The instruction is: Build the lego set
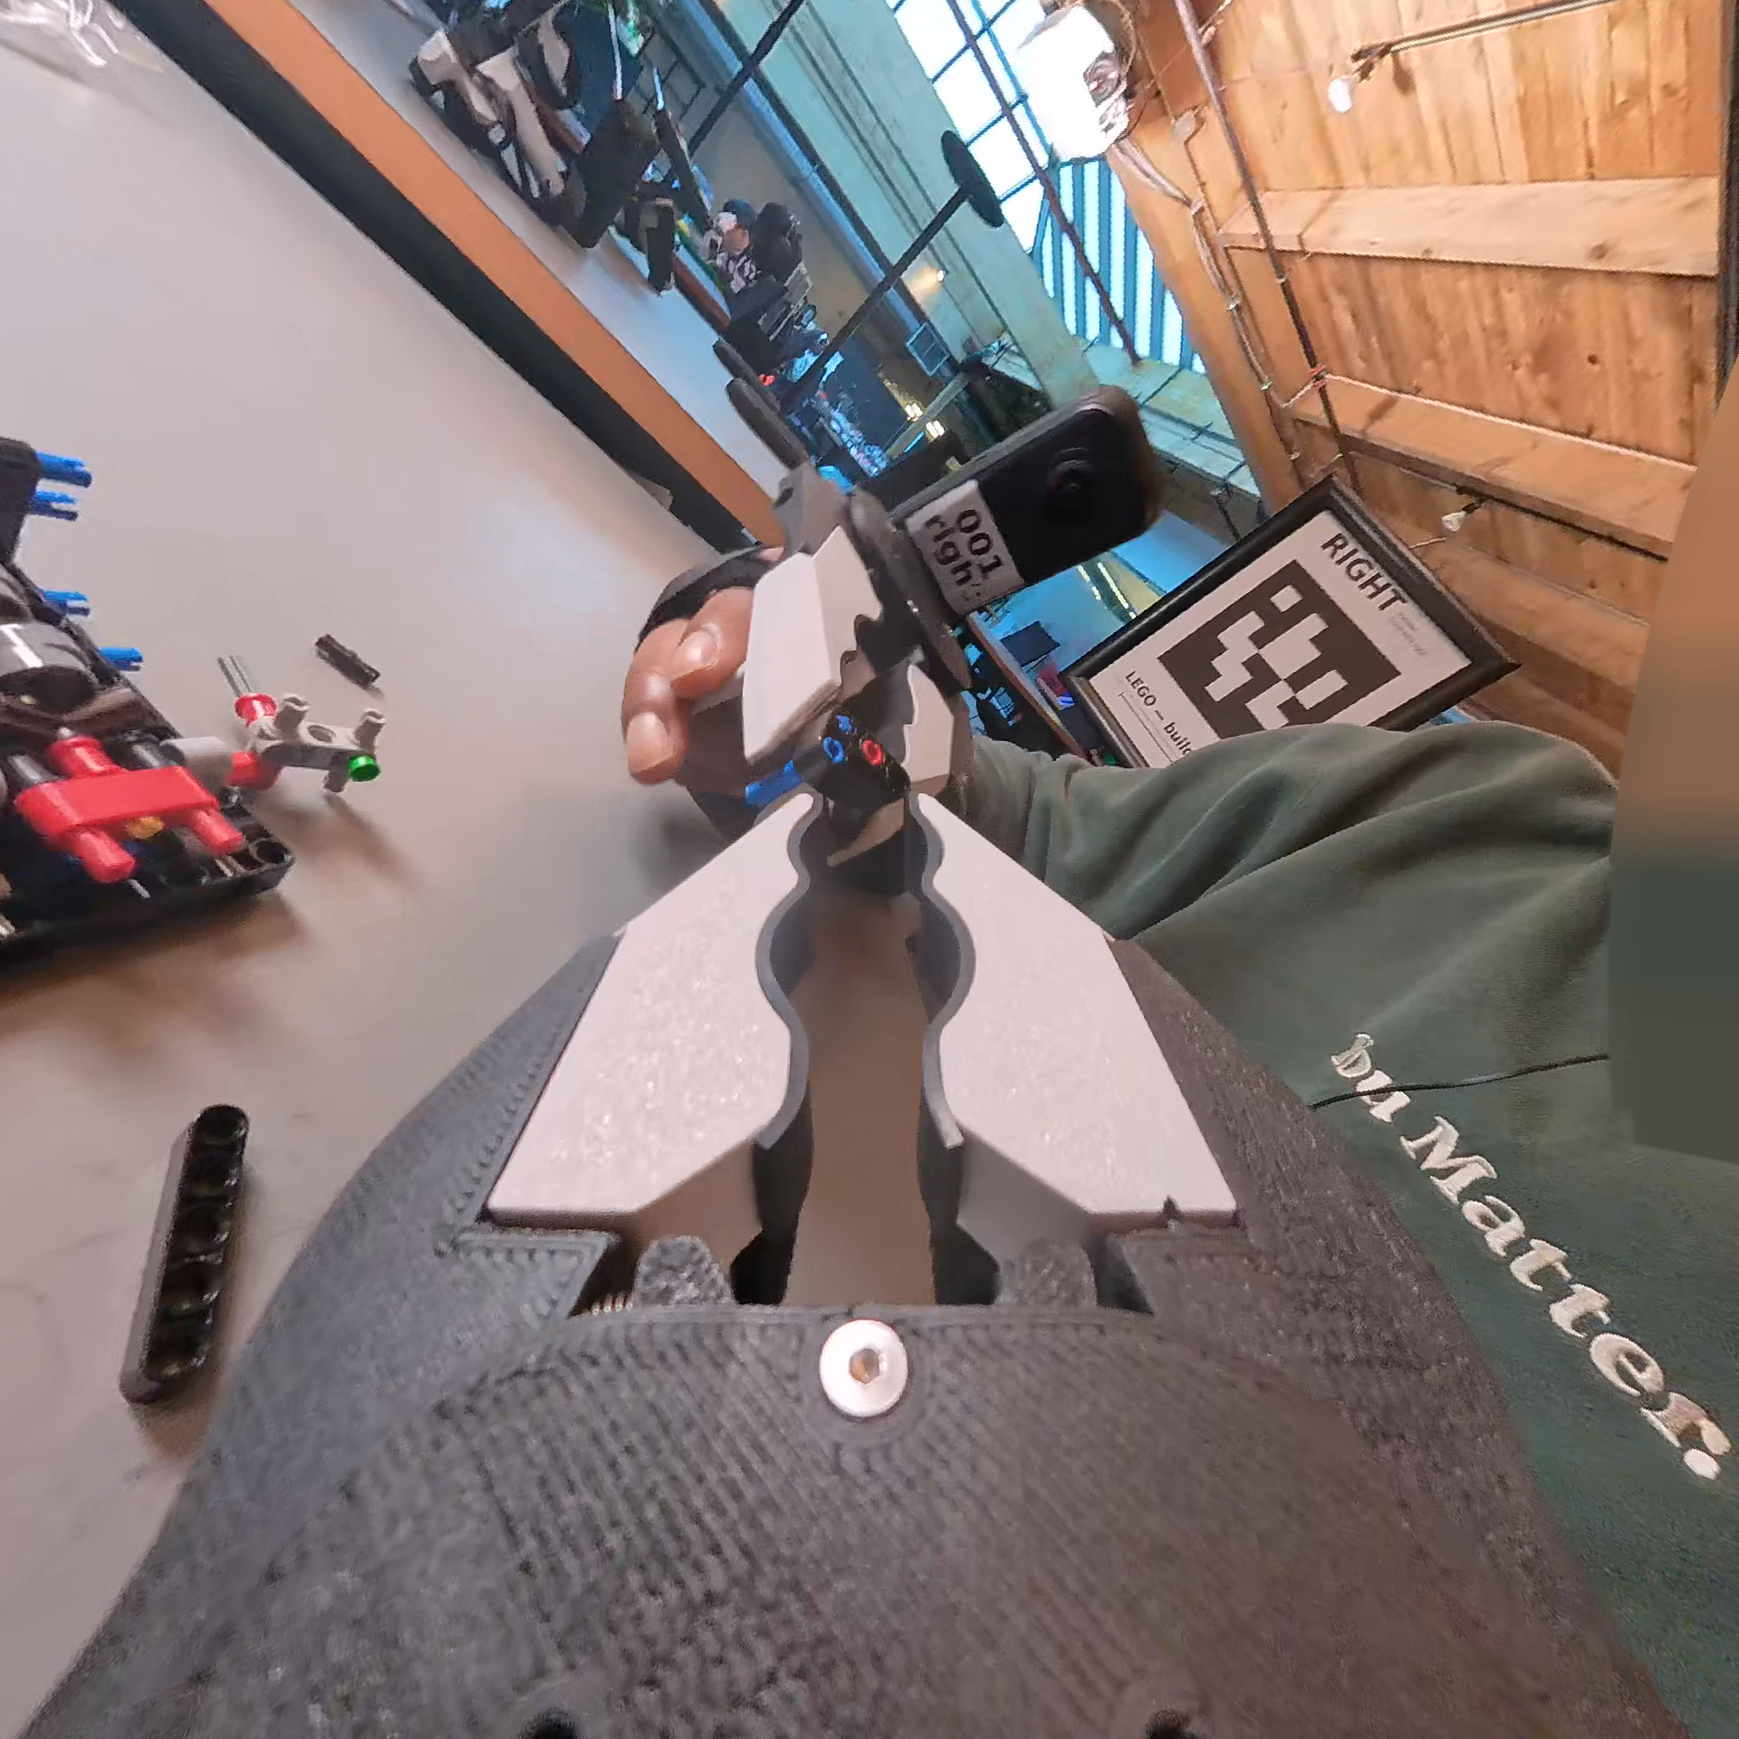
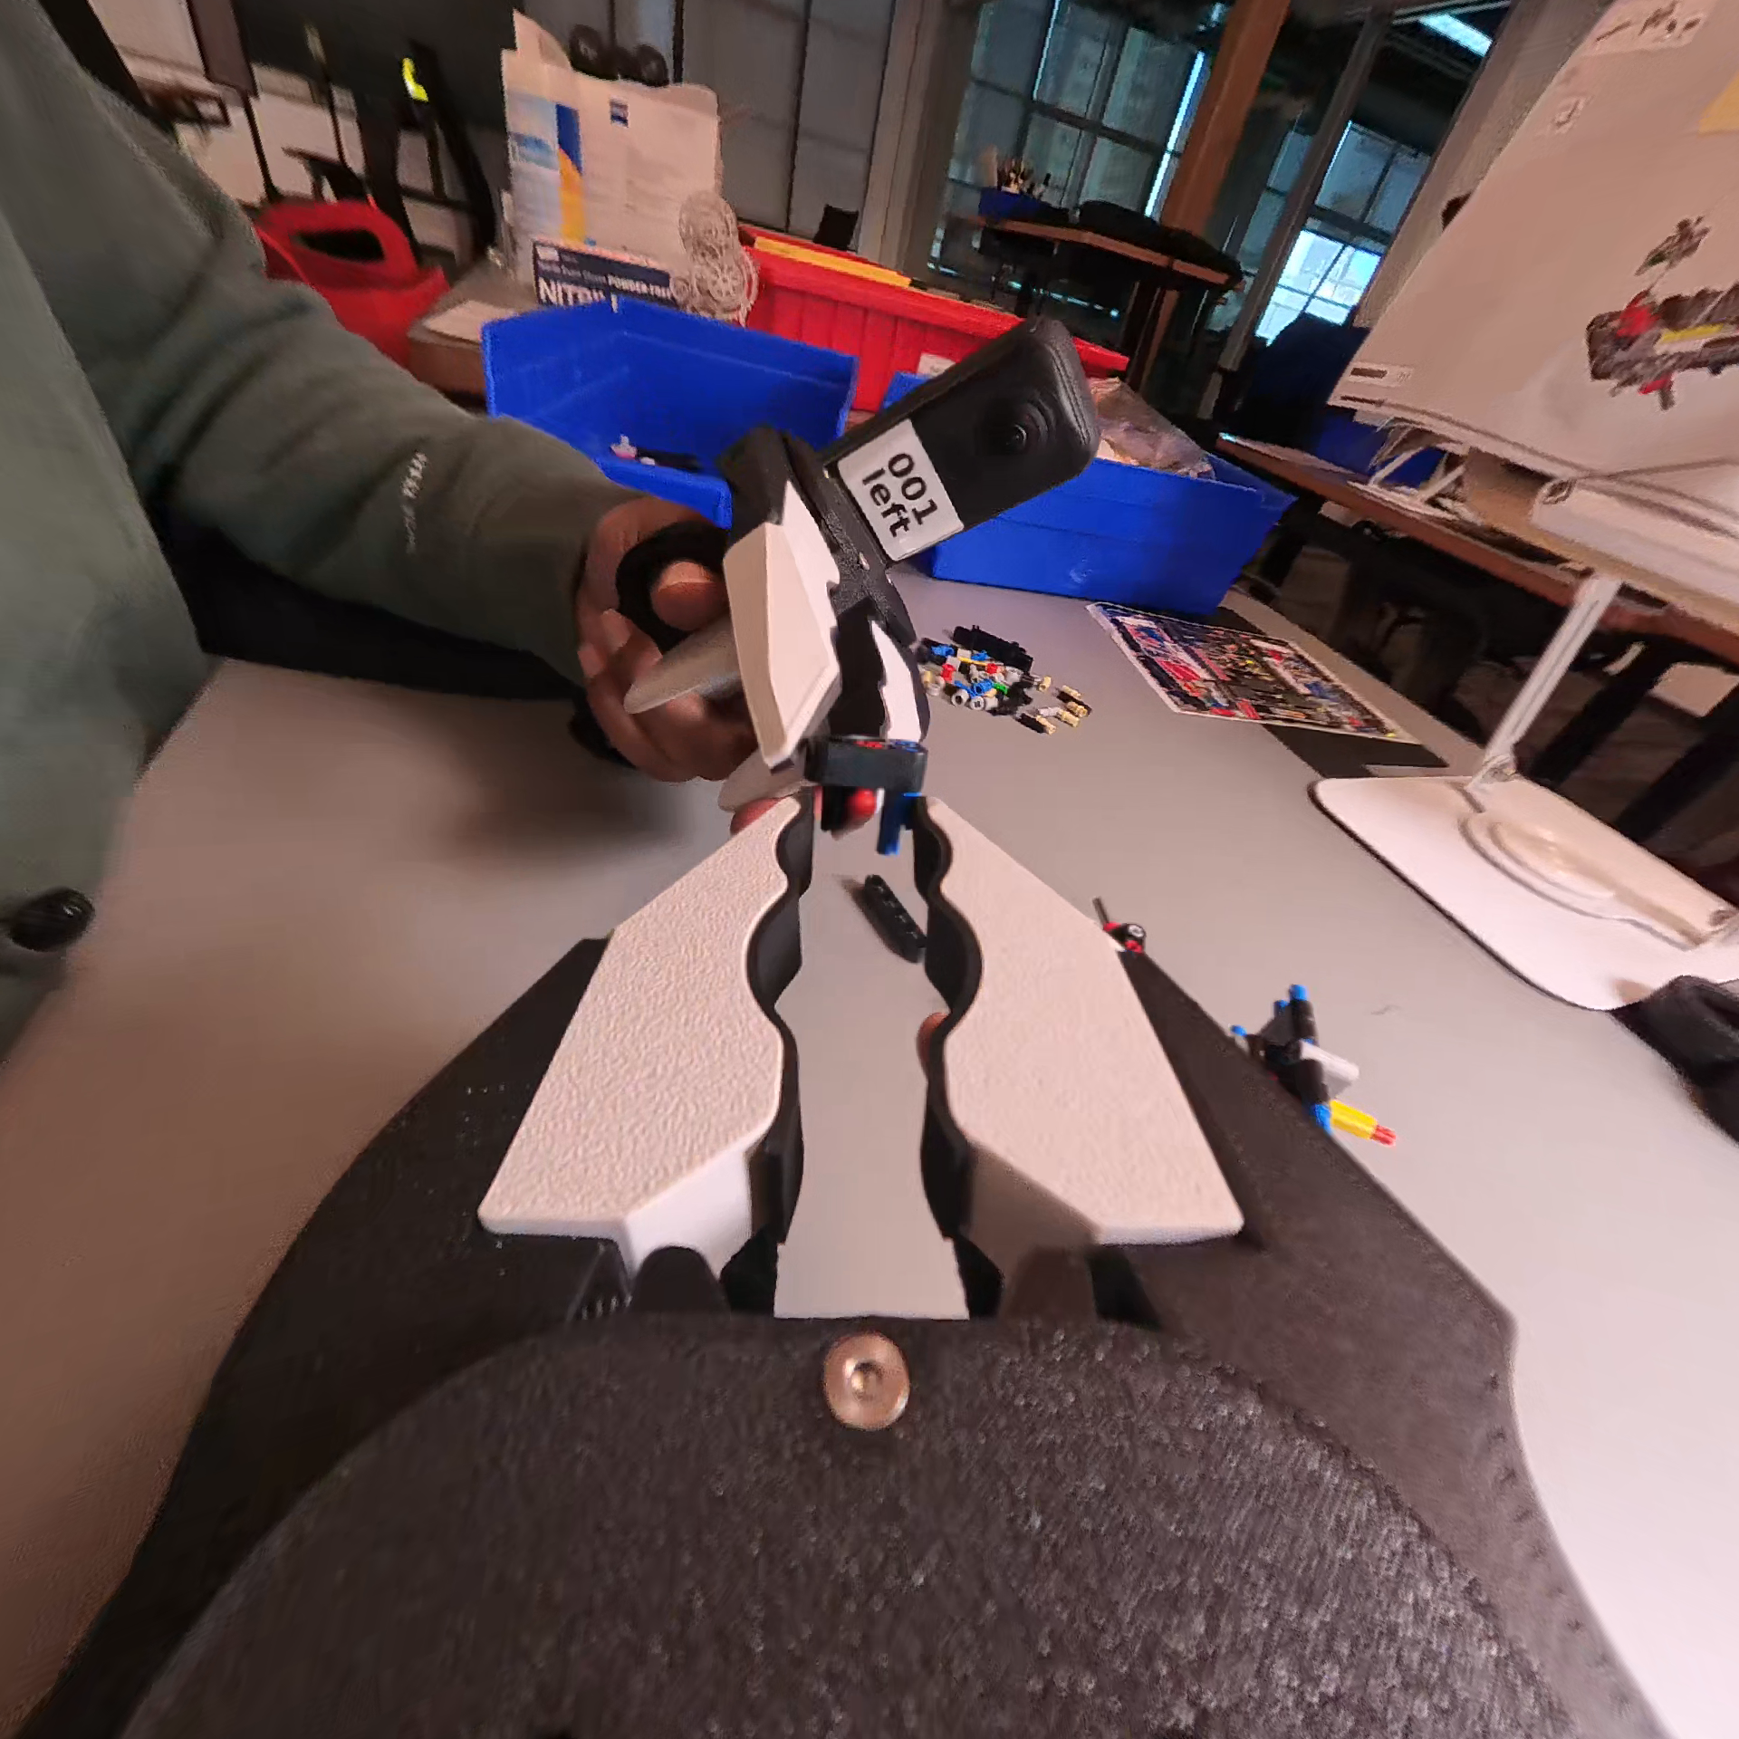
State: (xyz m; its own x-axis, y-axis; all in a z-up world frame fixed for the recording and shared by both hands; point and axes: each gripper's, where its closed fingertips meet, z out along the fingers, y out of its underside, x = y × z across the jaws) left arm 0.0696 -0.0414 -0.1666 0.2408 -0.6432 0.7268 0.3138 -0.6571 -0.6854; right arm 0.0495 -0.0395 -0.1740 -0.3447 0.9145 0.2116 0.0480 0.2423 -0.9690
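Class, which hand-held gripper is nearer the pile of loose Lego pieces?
Left. The left hand-held gripper hangs just before the pile; the right hand-held gripper sits farther back.

Pretty even daylight in here, coming off the big windows out back, which blow out a bit. The table only gets soft, faint shadows under the parts. Both views are heavy fisheye, everything bends at the edges. The sleeve and the nearest gripper housing look smeared; the far room is soft.
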